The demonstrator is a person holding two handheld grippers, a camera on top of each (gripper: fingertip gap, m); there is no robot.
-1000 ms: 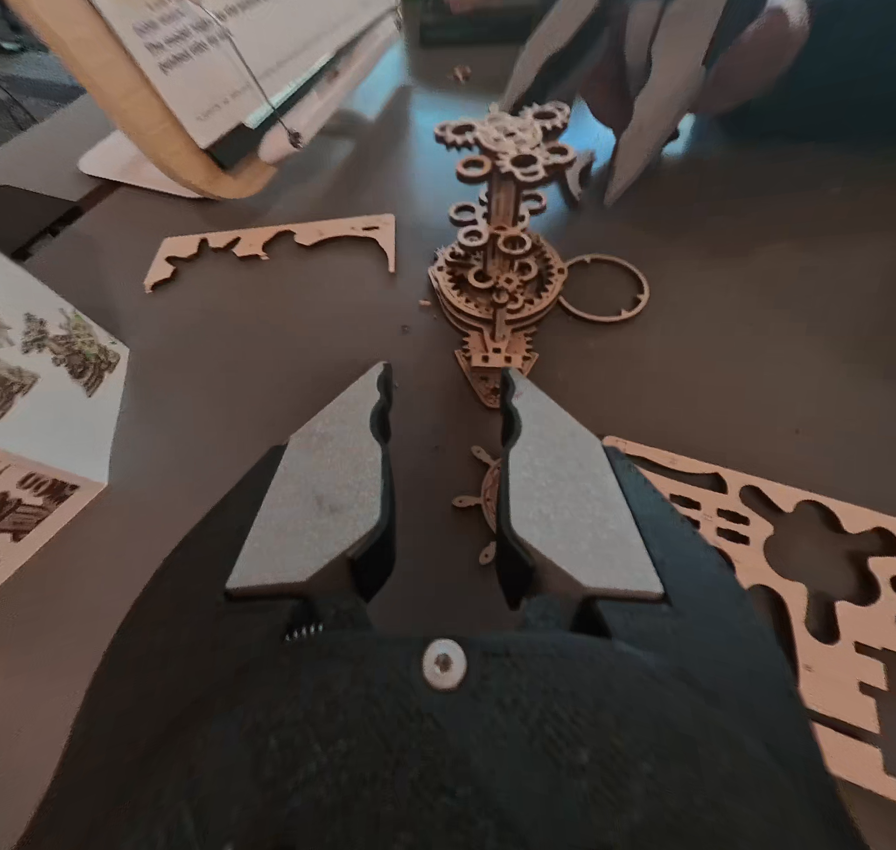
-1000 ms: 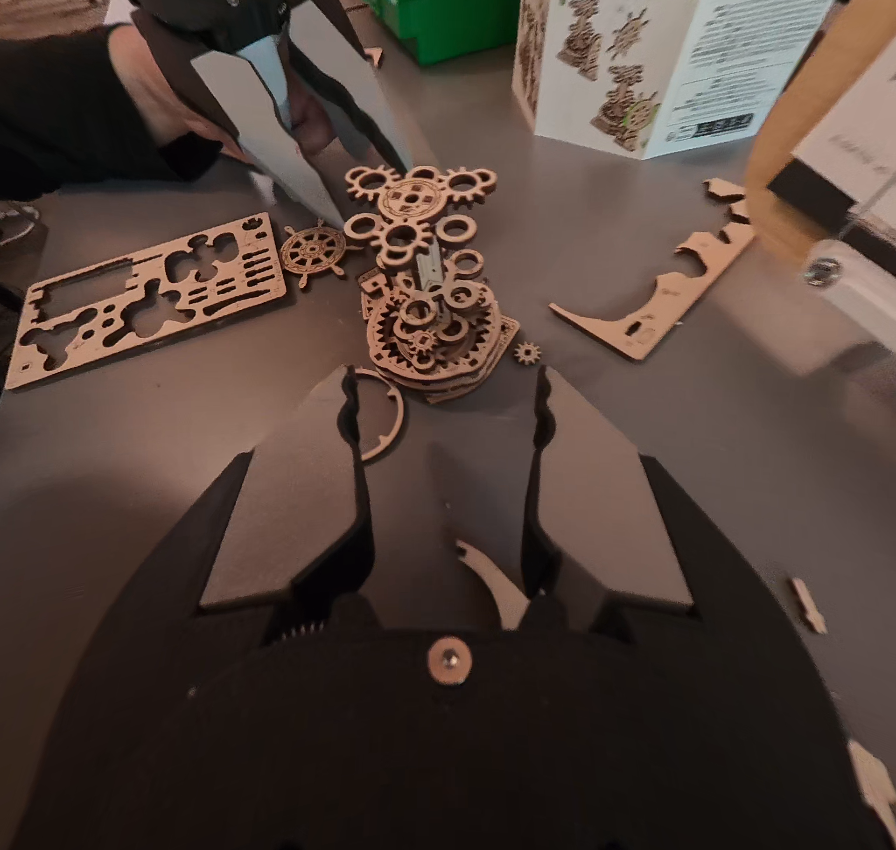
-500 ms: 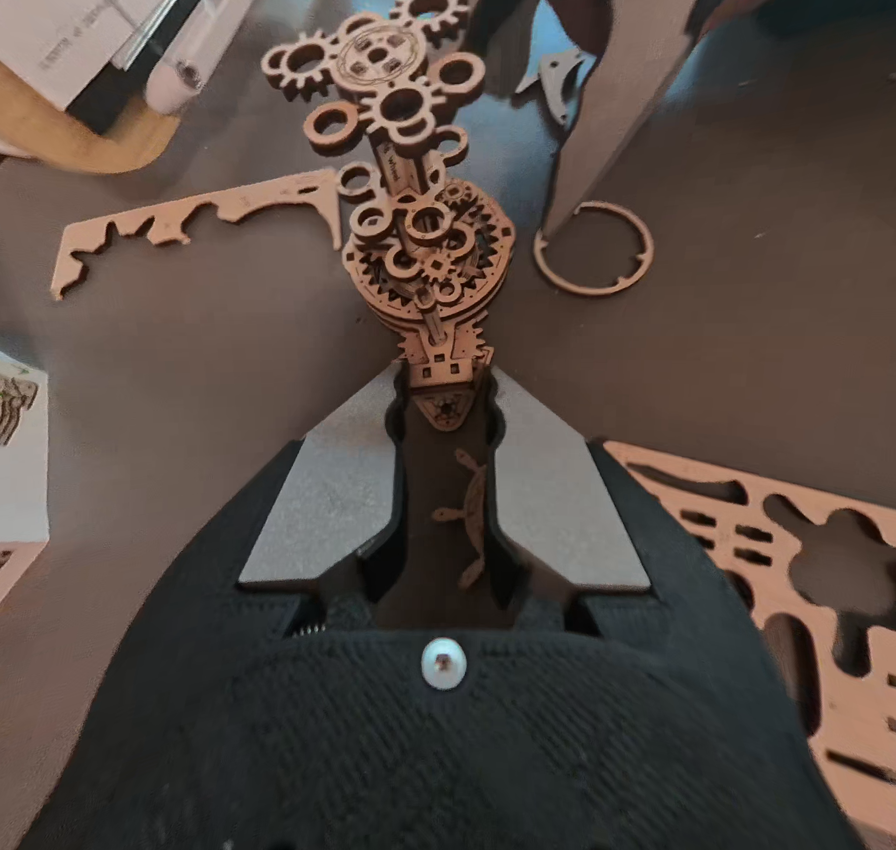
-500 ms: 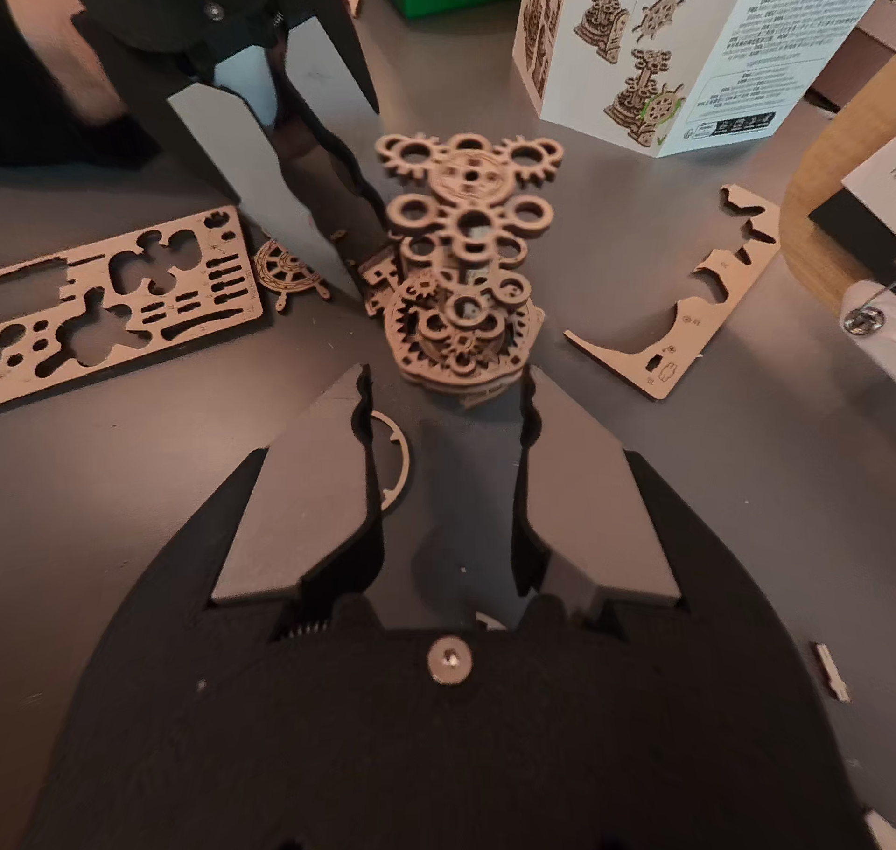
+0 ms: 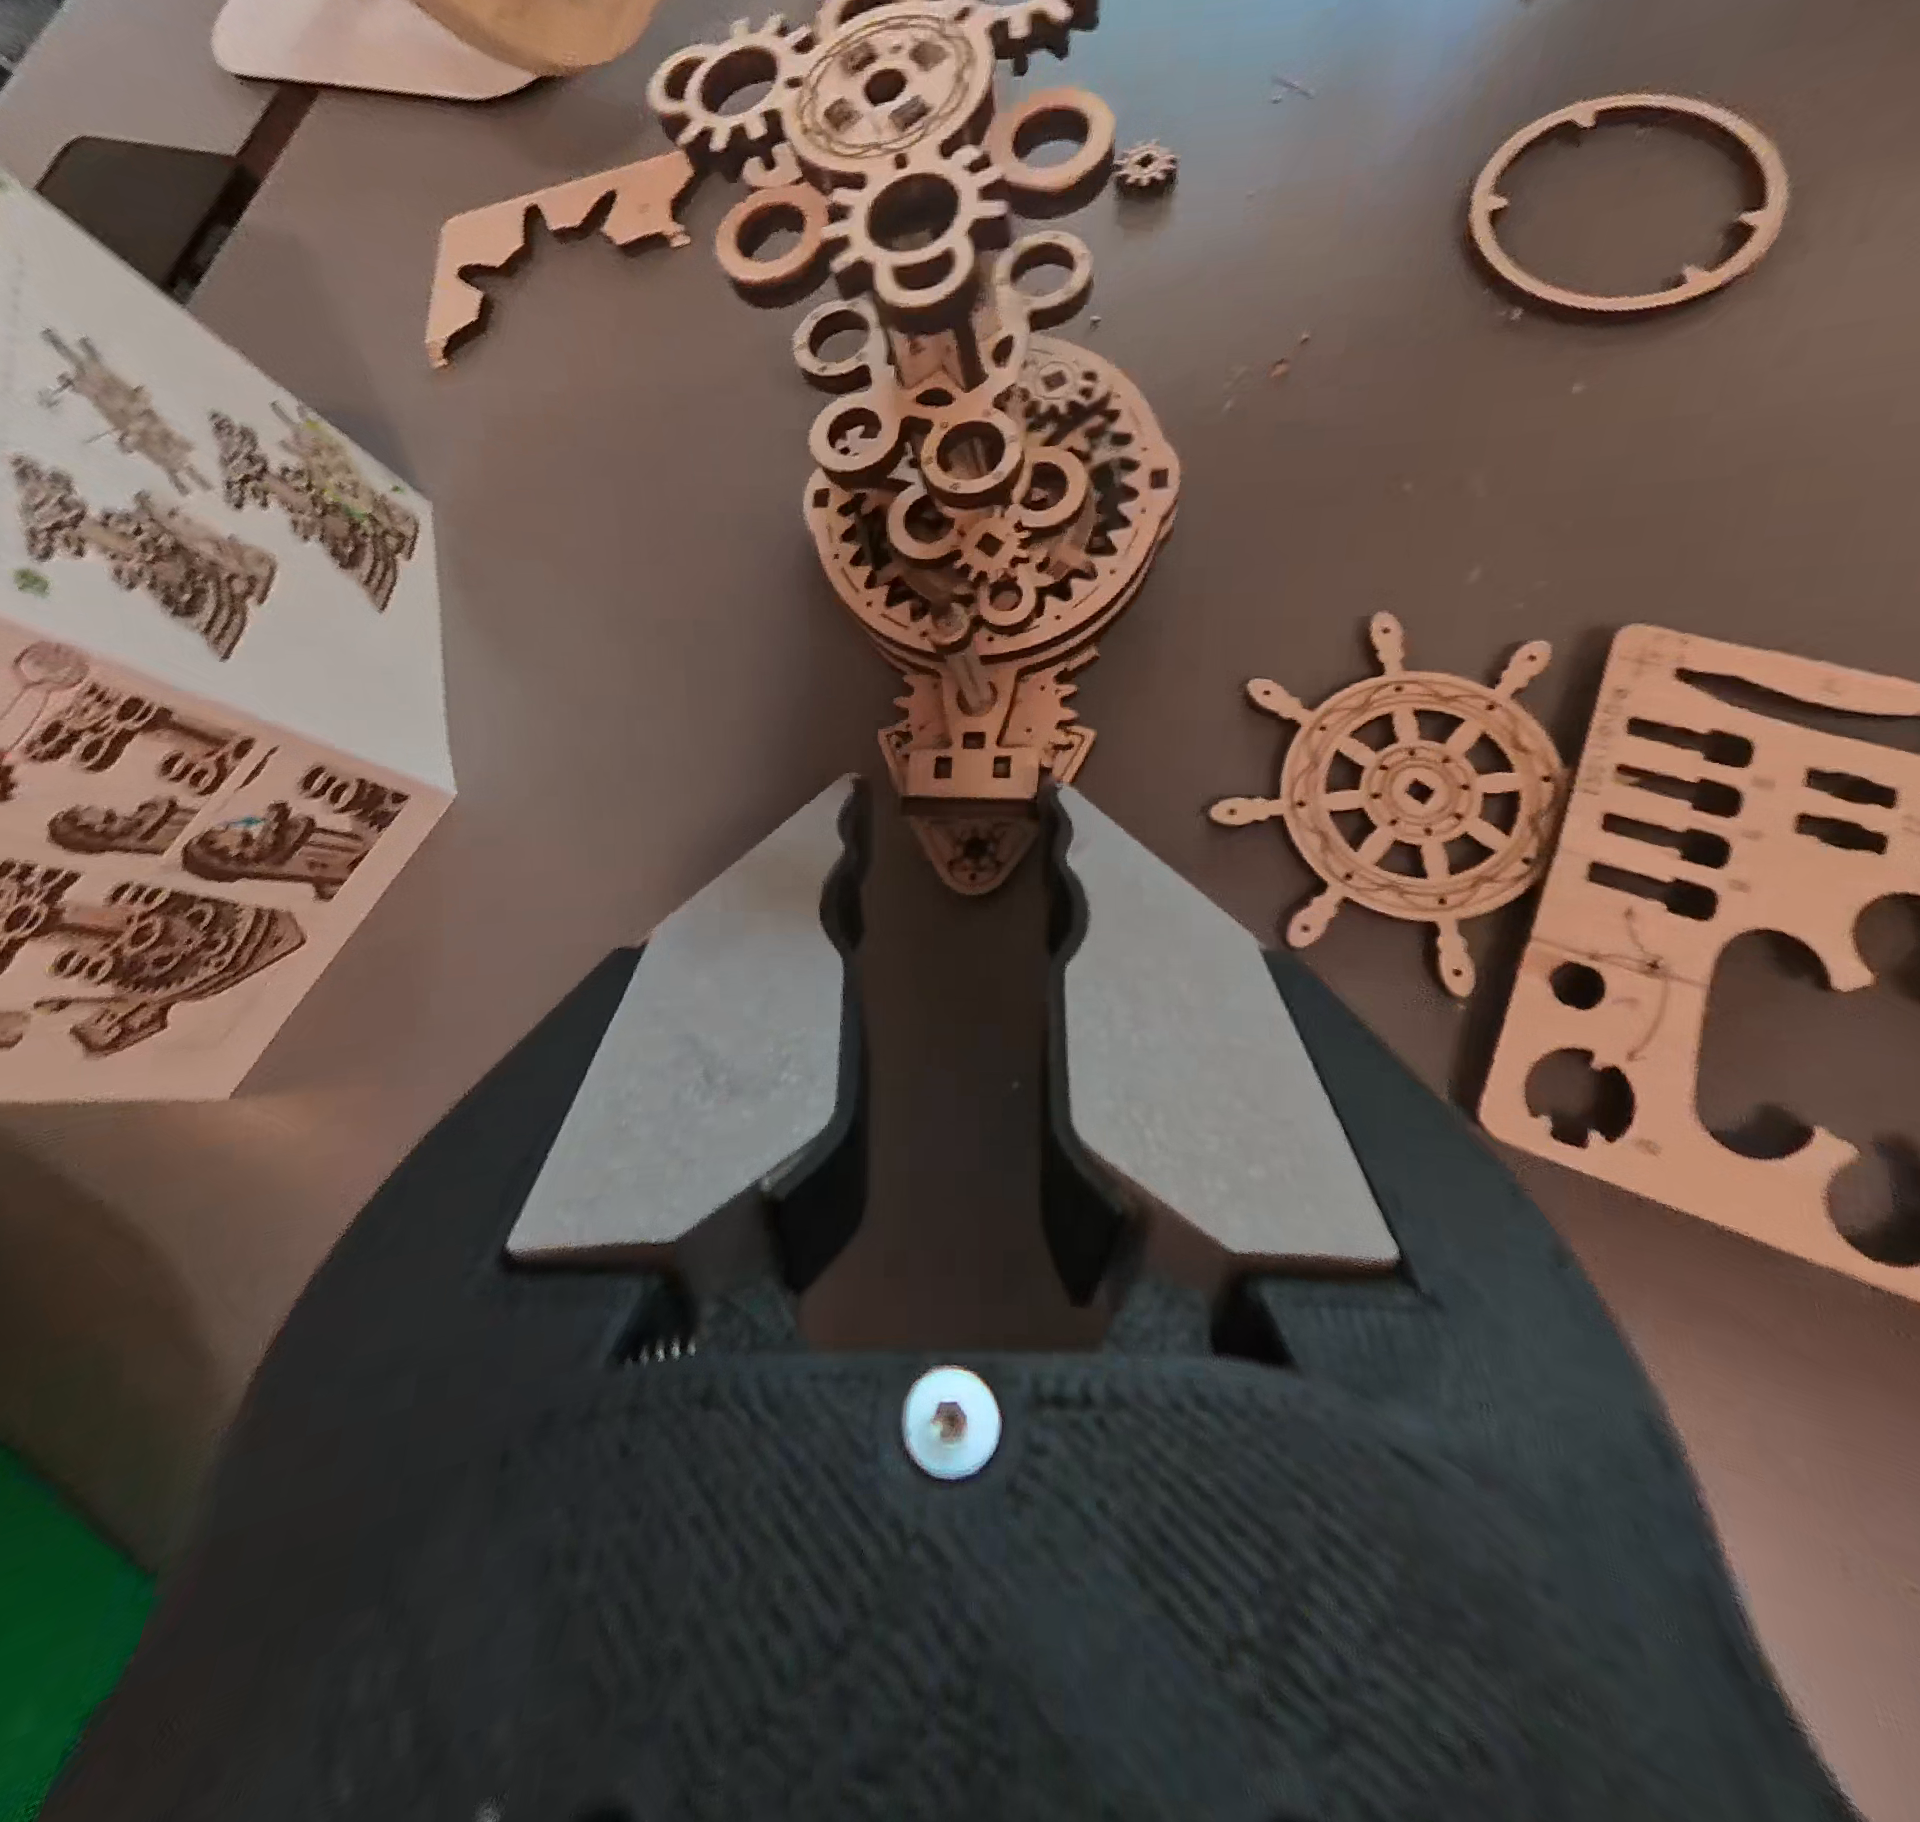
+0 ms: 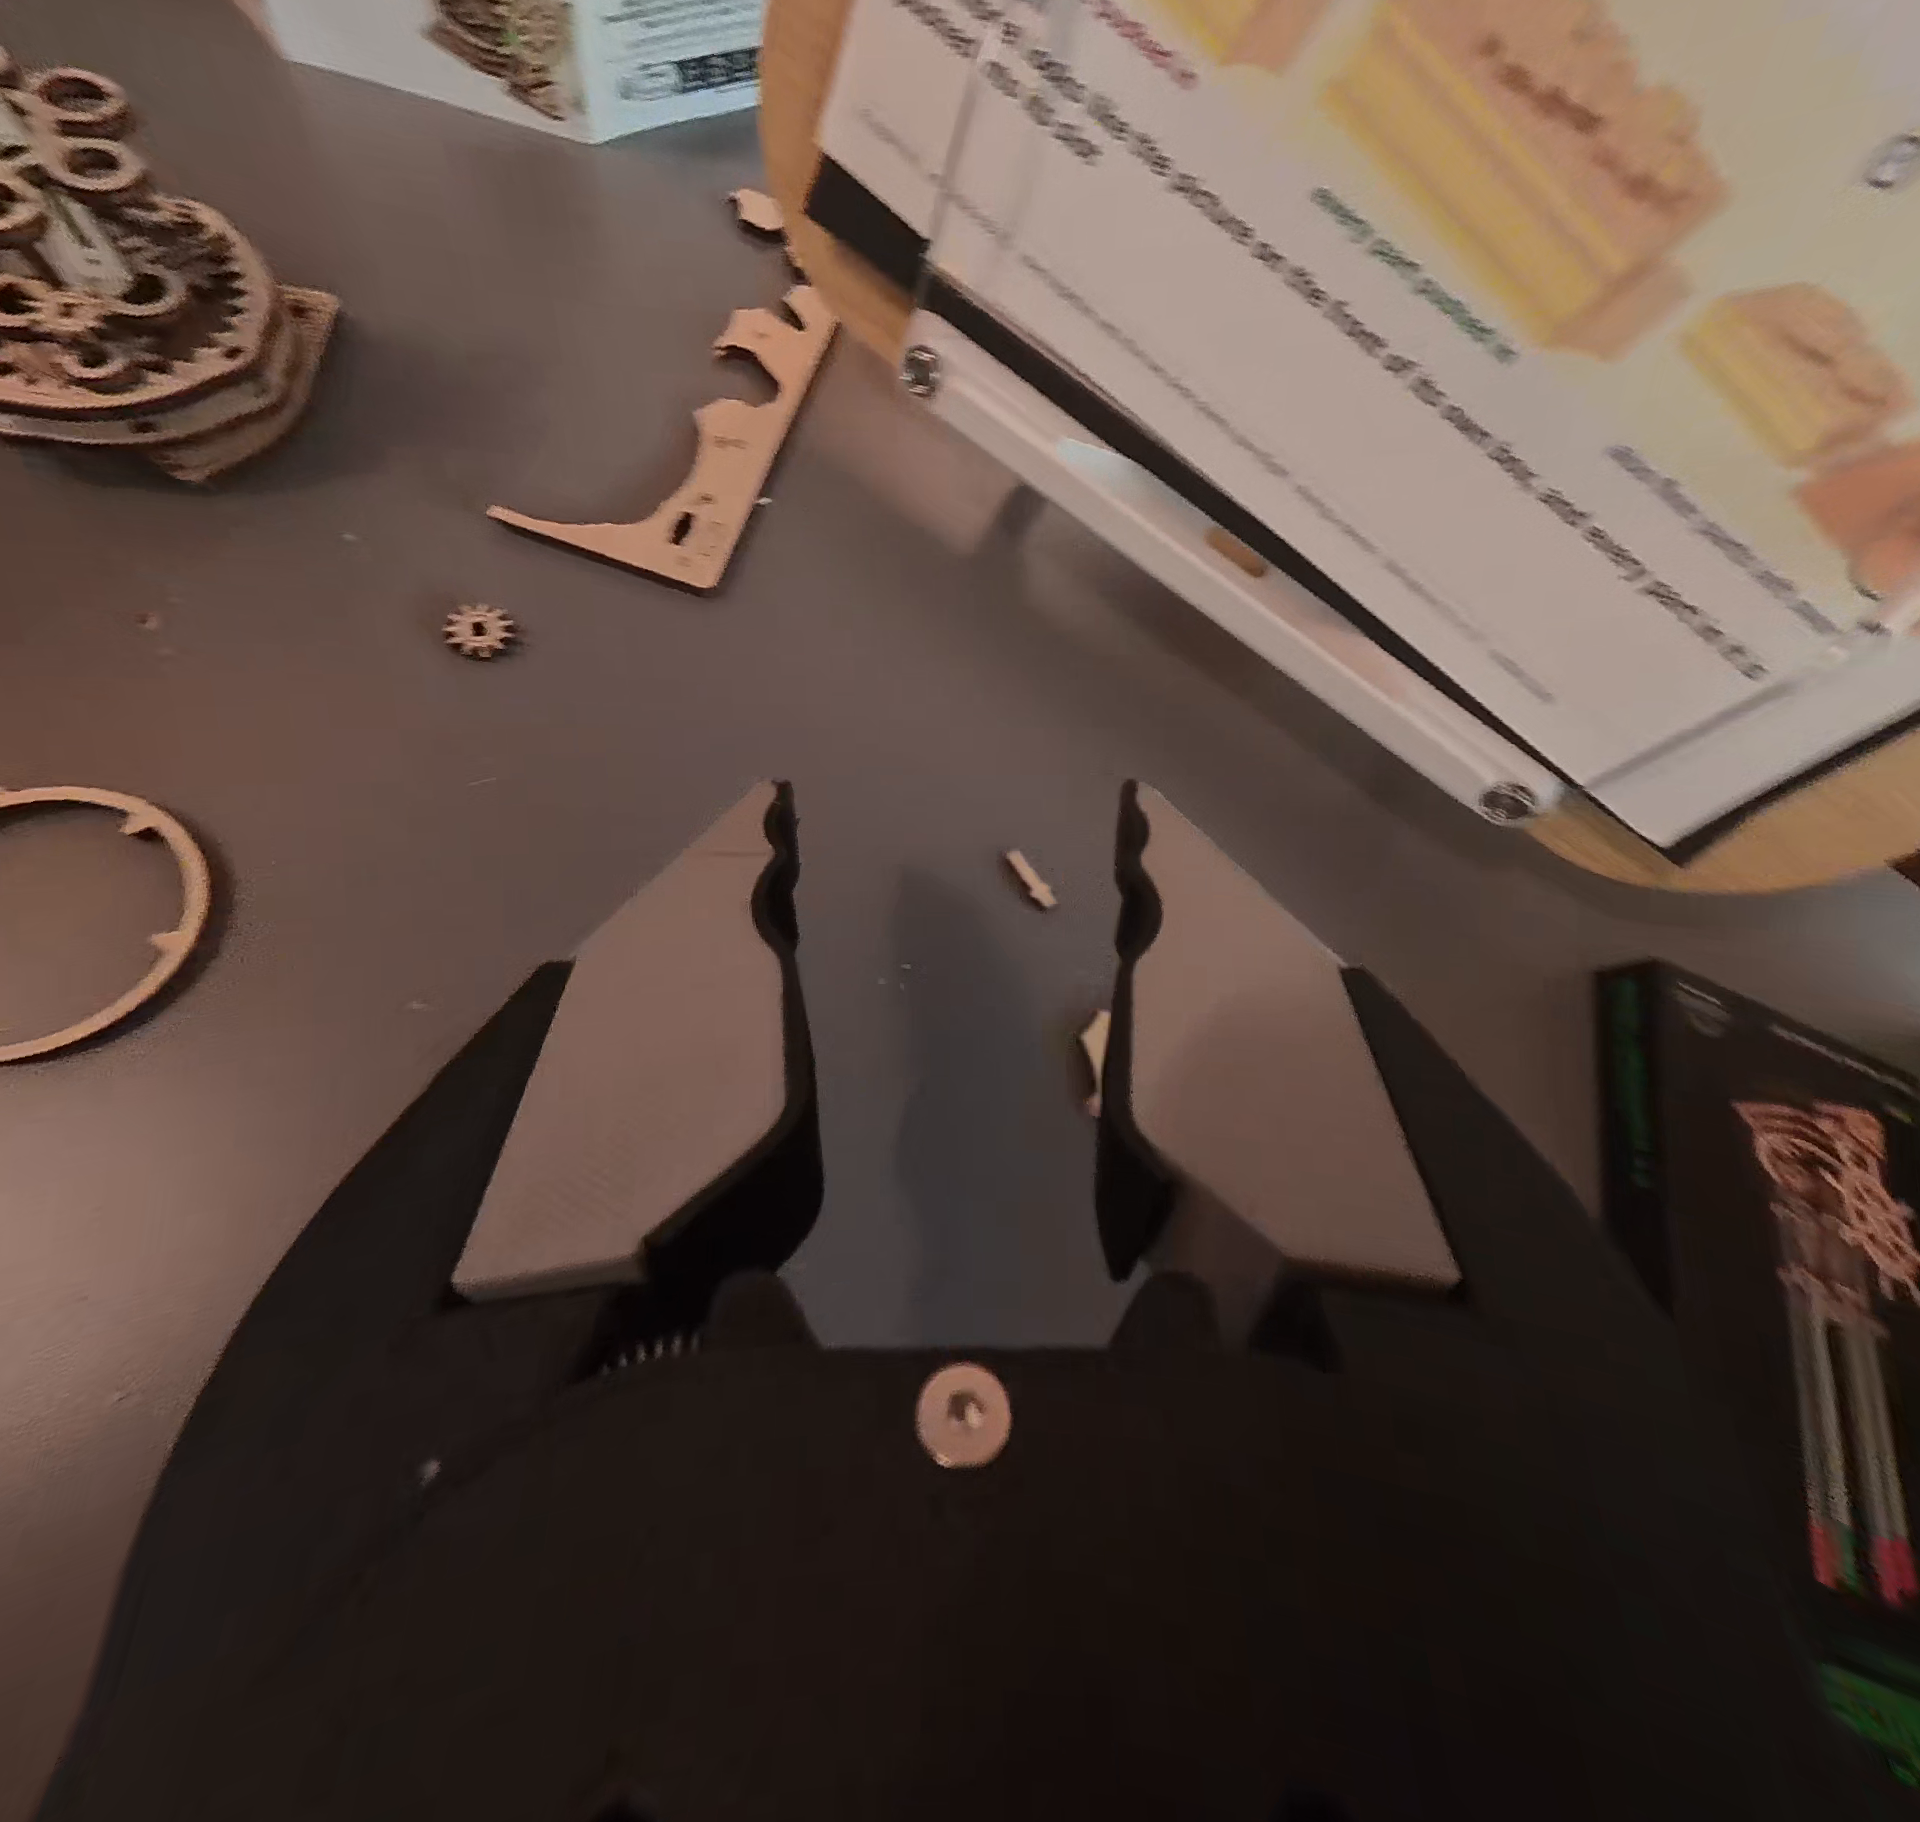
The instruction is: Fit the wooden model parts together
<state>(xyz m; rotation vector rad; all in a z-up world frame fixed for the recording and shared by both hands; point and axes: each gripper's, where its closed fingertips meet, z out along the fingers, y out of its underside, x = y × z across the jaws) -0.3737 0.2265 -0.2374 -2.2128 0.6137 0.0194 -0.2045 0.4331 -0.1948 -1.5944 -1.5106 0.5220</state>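
- wooden model (image 5: 966, 442), a gear tower largely built, is gripped at its pointed base by the clenched left gripper (image 5: 951, 816).
- right gripper (image 6: 951, 837) hangs released over the table (image 6: 623, 733), grasping nothing, near a small peg (image 6: 1029, 879).
- unfitted: ship's wheel (image 5: 1403, 796), ring (image 5: 1626, 209), small gear (image 6: 480, 631).
- judgement: assembly well advanced, several parts remaining.

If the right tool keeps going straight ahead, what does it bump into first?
Probably the tiny wooden peg lying on the table just past the open right tool, slightly to its right side. Beyond that stands the instruction sheet on its wooden stand. Depth is hard to judge, so it might pass above the peg.
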